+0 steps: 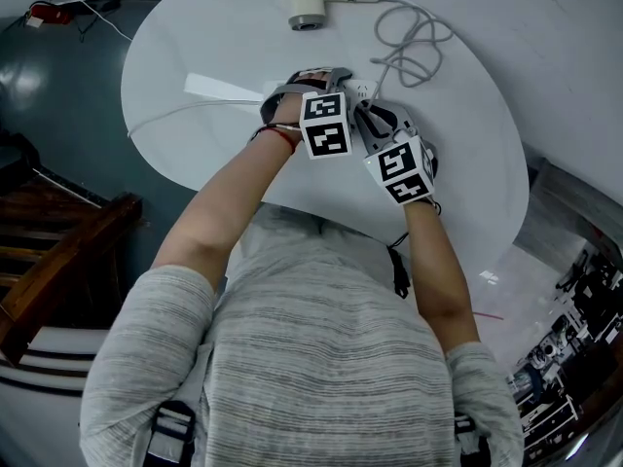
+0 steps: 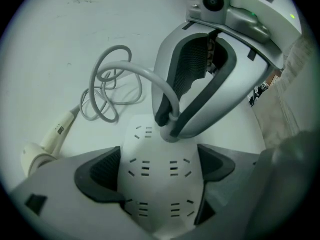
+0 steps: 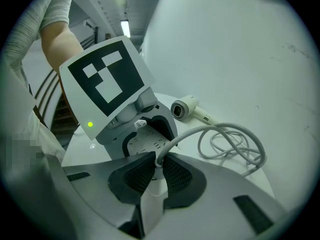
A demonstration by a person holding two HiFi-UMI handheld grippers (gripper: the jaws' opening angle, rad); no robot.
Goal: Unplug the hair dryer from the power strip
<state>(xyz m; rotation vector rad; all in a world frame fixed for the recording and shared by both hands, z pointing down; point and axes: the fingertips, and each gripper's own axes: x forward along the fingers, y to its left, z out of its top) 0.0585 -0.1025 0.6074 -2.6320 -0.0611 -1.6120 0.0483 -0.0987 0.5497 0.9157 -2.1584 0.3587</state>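
Observation:
On the round white table [image 1: 467, 163] lies the white power strip [image 2: 160, 184]. My left gripper [image 2: 157, 171] straddles it, its dark pads [image 2: 100, 176] pressed against both long sides. The hair dryer's grey plug [image 2: 170, 129] stands in a socket at the strip's far end. My right gripper [image 3: 157, 164] is shut on that plug [image 3: 156, 176], and the grey cord [image 3: 175, 141] rises from between its pads. The cord runs through a loose coil [image 1: 414, 47] to the white hair dryer [image 1: 310, 3], which lies at the table's far side. In the head view both grippers [image 1: 326, 81] [image 1: 368, 100] meet over the strip.
The strip's own thin white lead [image 1: 165, 115] trails left over the table edge. Dark floor and wooden stairs [image 1: 58, 251] lie to the left of the table. A red object [image 1: 44, 13] sits on the floor at the far left.

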